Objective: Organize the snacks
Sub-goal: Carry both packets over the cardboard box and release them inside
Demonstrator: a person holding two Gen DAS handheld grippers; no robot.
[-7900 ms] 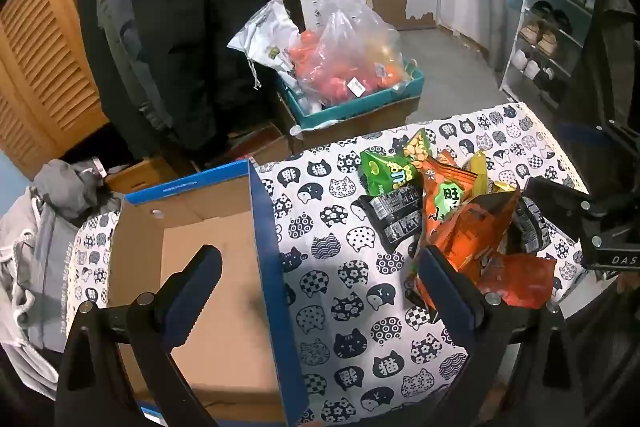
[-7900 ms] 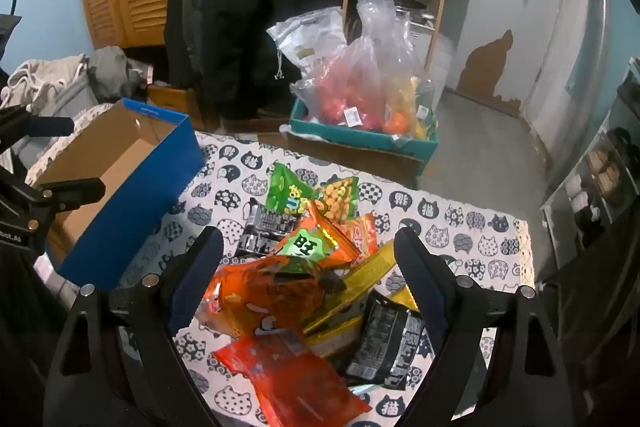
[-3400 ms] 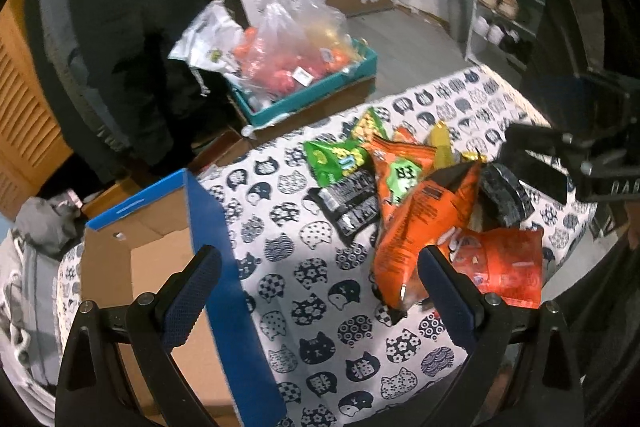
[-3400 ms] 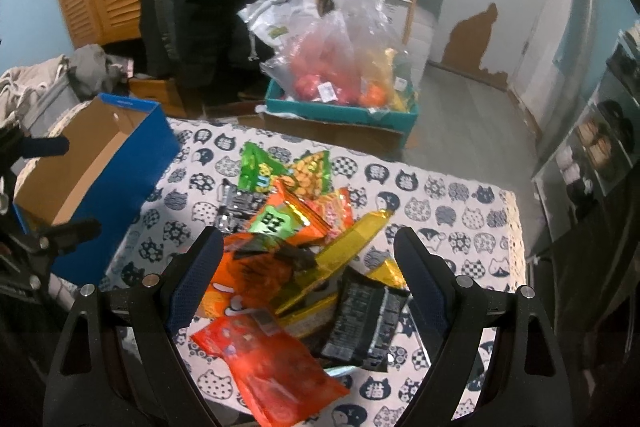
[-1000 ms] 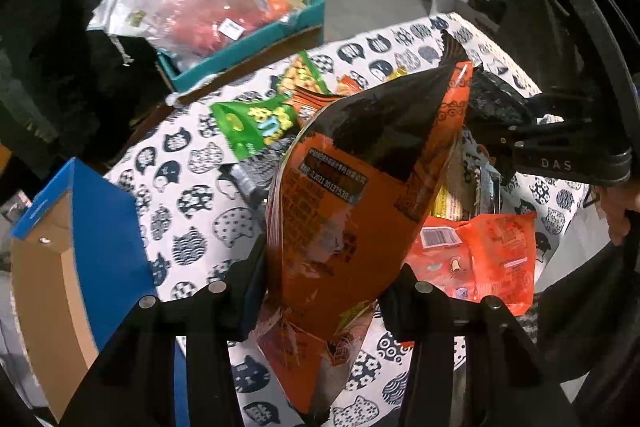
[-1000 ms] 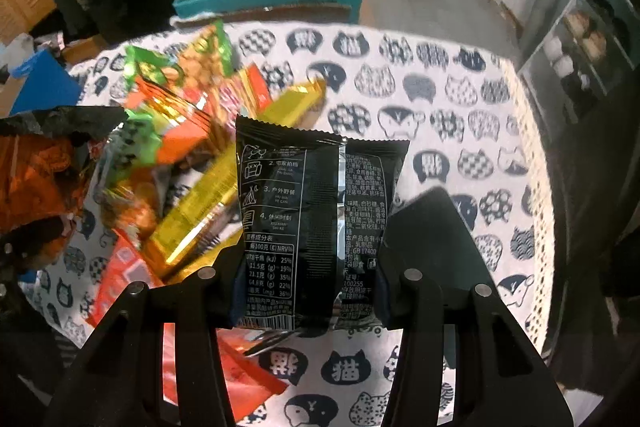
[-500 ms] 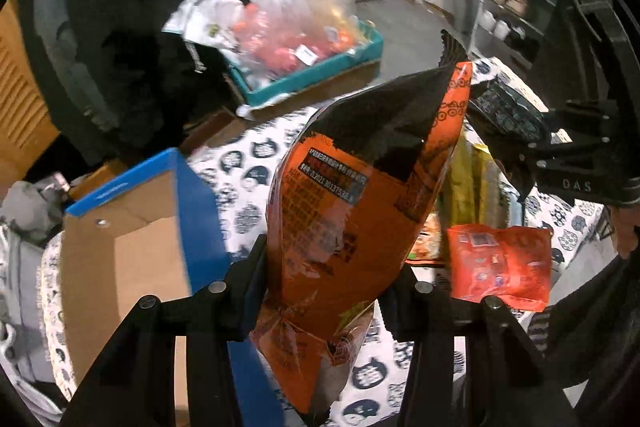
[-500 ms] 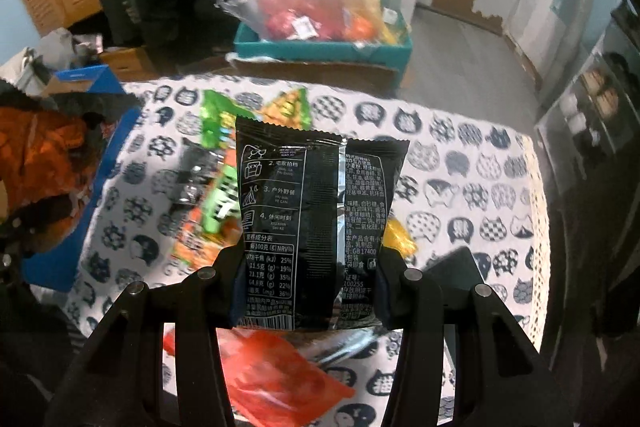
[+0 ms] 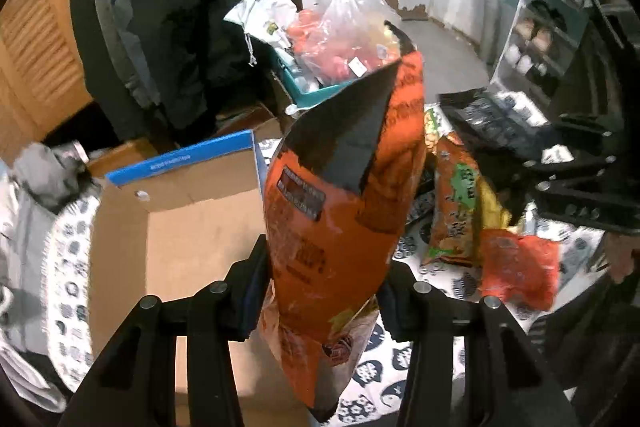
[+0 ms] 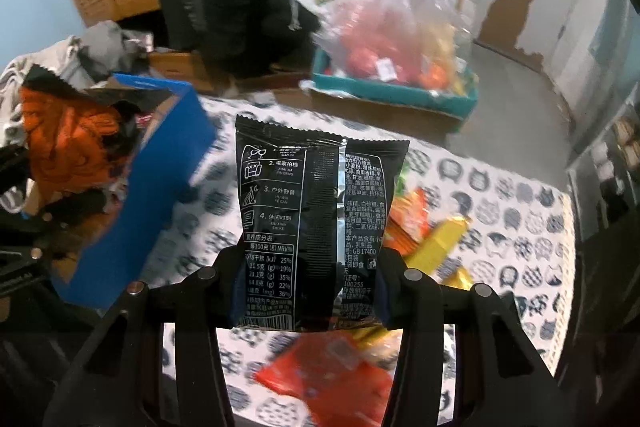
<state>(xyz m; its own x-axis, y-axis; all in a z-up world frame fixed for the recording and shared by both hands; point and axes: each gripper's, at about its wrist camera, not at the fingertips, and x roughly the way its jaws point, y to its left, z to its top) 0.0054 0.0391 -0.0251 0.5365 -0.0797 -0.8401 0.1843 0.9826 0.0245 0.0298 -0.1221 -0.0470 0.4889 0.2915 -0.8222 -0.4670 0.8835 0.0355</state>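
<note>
the left gripper [image 9: 324,291] is pinching a tall orange snack bag [image 9: 344,187] low on its body, so the bag is standing upright between the fingers with its black-tipped top corner pointing up. it is hanging right at the near edge of the open cardboard box [image 9: 192,227], whose blue outer wall [image 10: 168,163] is showing in the right wrist view; holding the bag by its lower part is likely leaving its length free to tip down into the box. the right gripper [image 10: 310,291] is clamping a black snack packet [image 10: 316,211] by its bottom edge, printed back facing the camera, lifted clear above the cat-print tablecloth [image 10: 500,195]. it is sitting to the right of the box, probably waiting its turn so the two loads are not crowding the opening. the rest of the snack pile [image 9: 480,219], orange, yellow and red packs, is lying loose on the cloth beside the box, not yet sorted. the box floor that shows is looking bare.
</note>
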